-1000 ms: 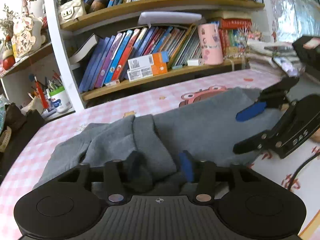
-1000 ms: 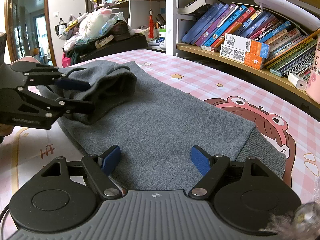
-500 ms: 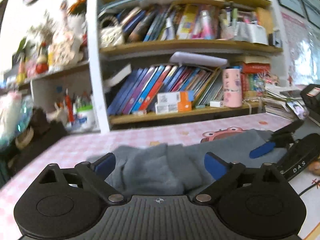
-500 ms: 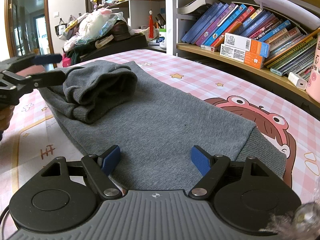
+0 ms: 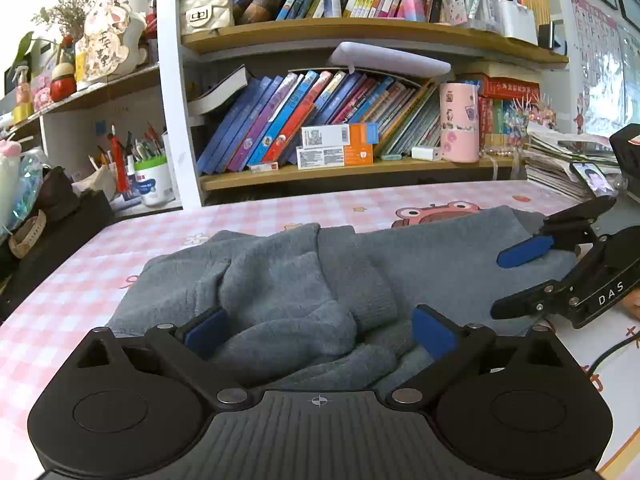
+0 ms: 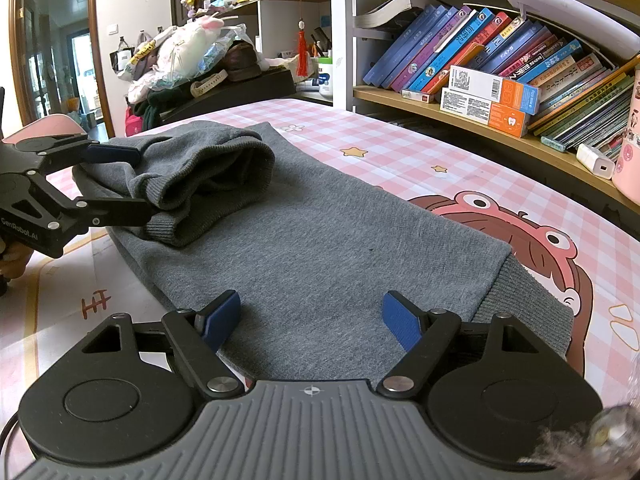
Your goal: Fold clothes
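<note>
A desk (image 6: 400,148) covered in pink checked cloth is being taken up across its middle by a grey sweater (image 6: 320,240), which is lying flat with its long axis running from the left gripper's end to the right gripper's end, roughly parallel to the bookshelf (image 5: 360,172) behind it. The ribbed hem (image 6: 528,300) is pointing toward the right gripper, while the sleeves are being left bunched in a heap (image 5: 280,300) at the opposite end. Bare desk is being left open on the bookshelf side and along the near edge. The left gripper (image 5: 318,330) is being held low over the heap, its jaws spread wide on either side of the folds, with nothing clamped. The right gripper (image 6: 312,320) is being held at the hem end, its jaws likewise wide apart above the flat cloth and gripping nothing.
</note>
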{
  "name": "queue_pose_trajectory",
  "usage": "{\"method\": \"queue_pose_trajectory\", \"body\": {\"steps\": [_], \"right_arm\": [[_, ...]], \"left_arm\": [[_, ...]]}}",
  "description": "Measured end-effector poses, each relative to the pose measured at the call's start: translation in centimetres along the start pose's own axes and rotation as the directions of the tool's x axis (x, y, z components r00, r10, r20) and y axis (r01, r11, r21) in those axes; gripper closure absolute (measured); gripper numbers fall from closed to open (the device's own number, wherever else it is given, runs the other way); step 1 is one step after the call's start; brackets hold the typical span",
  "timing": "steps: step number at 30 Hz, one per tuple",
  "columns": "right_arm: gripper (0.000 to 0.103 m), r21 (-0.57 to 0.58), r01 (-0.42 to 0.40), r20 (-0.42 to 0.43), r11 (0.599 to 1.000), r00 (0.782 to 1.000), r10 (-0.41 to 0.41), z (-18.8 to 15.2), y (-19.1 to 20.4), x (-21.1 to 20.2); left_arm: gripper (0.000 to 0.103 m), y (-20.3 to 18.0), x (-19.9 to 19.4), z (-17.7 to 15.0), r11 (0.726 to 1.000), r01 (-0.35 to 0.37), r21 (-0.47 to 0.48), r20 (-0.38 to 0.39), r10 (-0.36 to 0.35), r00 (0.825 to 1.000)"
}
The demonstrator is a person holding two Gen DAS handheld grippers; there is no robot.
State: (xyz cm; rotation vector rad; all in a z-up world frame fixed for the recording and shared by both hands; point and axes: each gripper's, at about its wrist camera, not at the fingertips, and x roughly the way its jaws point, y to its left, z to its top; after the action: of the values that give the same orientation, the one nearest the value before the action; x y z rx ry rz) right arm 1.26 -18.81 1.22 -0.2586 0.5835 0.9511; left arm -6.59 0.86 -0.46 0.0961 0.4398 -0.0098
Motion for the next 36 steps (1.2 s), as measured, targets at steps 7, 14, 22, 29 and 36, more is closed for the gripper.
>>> {"method": "queue_pose_trajectory", "body": {"steps": [7,14,22,29,36], "right_arm": [[0.024,0.001,0.001,-0.001,1.0,1.0,-0.001,0.0,0.0,0.1],[0.018,-0.008,0.025,-0.002,1.0,1.0,-0.025,-0.1,0.2,0.2],[0.016,0.096,0.112,0.017,0.989,0.993,-0.114,-1.0,1.4,-2.7],[0.016,0.234,0.196,0.021,0.952,0.978,-0.206,-2.1,2.4,-6.5],[0.018,0.465,0.29,-0.038,0.837,0.95,-0.309,-3.4,0.6,-10.2]], "left_arm": [[0.003,-0.3,-0.3,0.0,1.0,-0.012,0.018,0.018,0.012,1.0],[0.001,-0.6,-1.1,0.0,0.999,-0.034,0.032,0.06,0.033,0.998],[0.0,0.2,-1.3,0.0,0.999,-0.029,-0.019,0.076,0.03,0.997],[0.0,0.5,-1.8,-0.1,0.999,-0.01,-0.036,0.111,0.014,0.994],[0.0,-0.8,-2.0,0.0,0.999,0.012,0.046,0.129,-0.017,0.992]]}}
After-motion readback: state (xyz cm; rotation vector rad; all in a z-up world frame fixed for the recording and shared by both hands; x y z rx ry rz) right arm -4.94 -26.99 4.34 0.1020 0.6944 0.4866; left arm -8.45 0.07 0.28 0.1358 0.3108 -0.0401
